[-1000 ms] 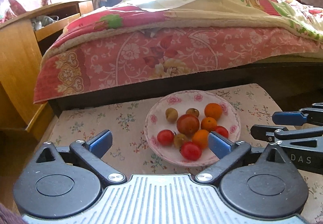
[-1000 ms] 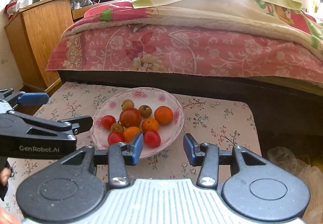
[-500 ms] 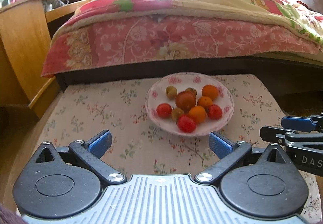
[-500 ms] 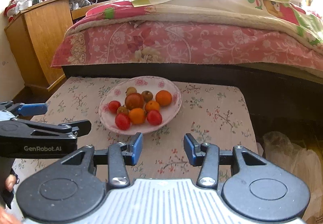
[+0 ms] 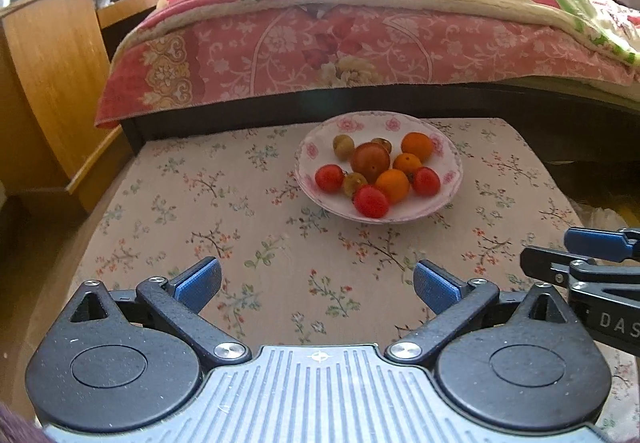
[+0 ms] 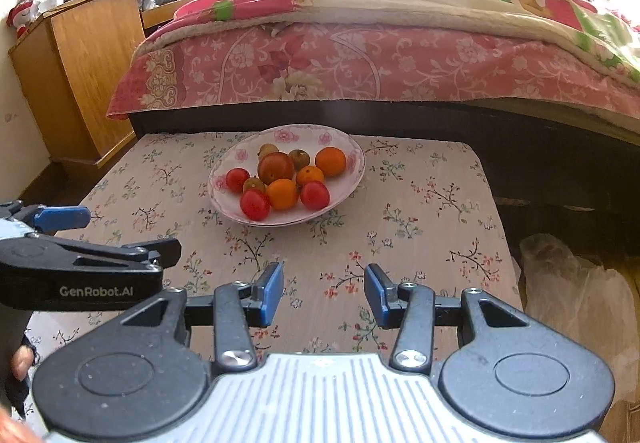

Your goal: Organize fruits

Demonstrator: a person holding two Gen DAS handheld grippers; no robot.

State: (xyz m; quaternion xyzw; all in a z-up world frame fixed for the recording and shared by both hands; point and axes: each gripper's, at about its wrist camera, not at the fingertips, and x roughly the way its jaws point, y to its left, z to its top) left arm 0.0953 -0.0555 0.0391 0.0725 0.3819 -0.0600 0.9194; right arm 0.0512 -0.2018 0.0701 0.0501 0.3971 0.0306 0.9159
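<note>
Plainly, we see the fruits well ahead of both tools: the plate (image 5: 448, 199) that holds them sits toward the far side of the flowered table (image 5: 248, 243), near the bed (image 5: 360, 55), while the left gripper (image 5: 317, 281) and the right gripper (image 6: 324, 293) hang over the near part of the cloth with bare pattern between their blue pads and the dish. We find the left gripper spread wide, nothing between its fingers; the right gripper stands partly open, its pads (image 6: 272, 293) apart and likewise clasping nothing. From the left wrist view the plate lies ahead and a little to the right of the gap; from the right wrist view it lies ahead and to the left, and we also catch the left tool's side at the left edge. In the dish we count a large reddish-brown fruit (image 5: 370, 162) near the middle, three oranges (image 5: 417, 146) gathered on its right and front, three red tomatoes (image 5: 371, 201) spread along the near rim, and some small yellow-green fruits (image 5: 343, 146), one at the back left, one by the front left, and a darker one half hidden behind the big fruit. All of them touch or nearly touch their neighbours. A wooden cabinet (image 5: 52, 83) stands to the left of the table.
</note>
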